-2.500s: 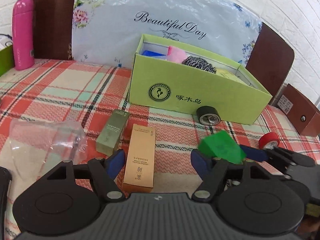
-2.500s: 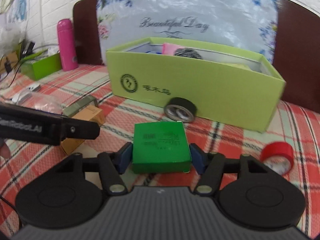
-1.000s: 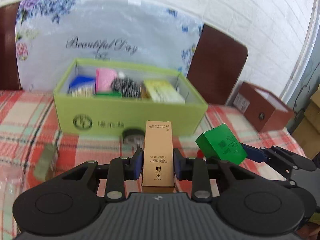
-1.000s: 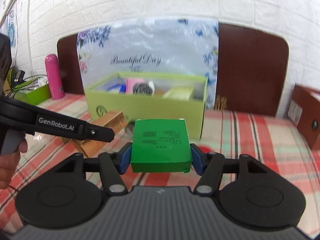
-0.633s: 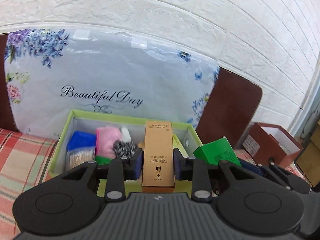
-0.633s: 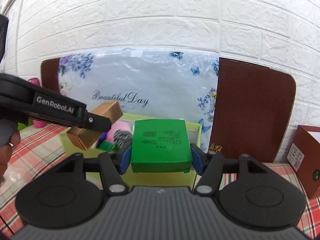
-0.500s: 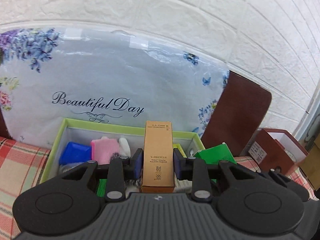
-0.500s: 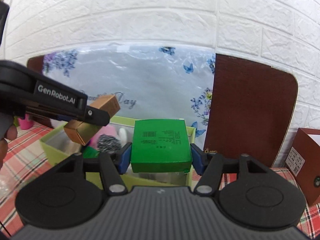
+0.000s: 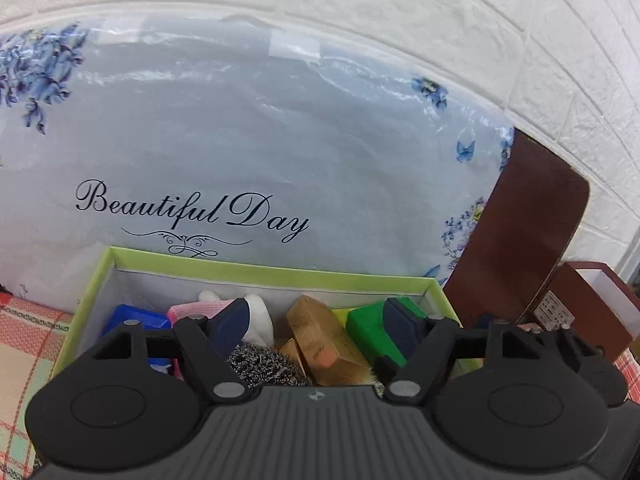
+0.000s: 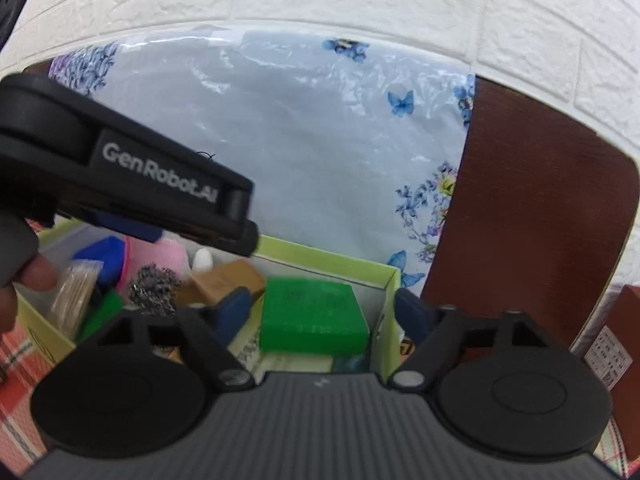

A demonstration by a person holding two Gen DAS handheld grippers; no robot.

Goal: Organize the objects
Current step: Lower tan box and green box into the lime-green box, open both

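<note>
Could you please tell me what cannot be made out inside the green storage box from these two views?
- Left wrist view: the box floor and front wall, hidden by the left hand-held gripper.
- Right wrist view: print on the green carton, motion-blurred.
- Right wrist view: the box's left rear corner, hidden by the other gripper's arm.

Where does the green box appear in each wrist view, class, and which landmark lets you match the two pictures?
Left wrist view: the green box lies right of centre inside the lime storage box, beside the tan carton, partly behind a dark finger pad.
Right wrist view: the green box sits at centre, at the storage box's right end.
Shared landmark: the steel scourer.
</note>
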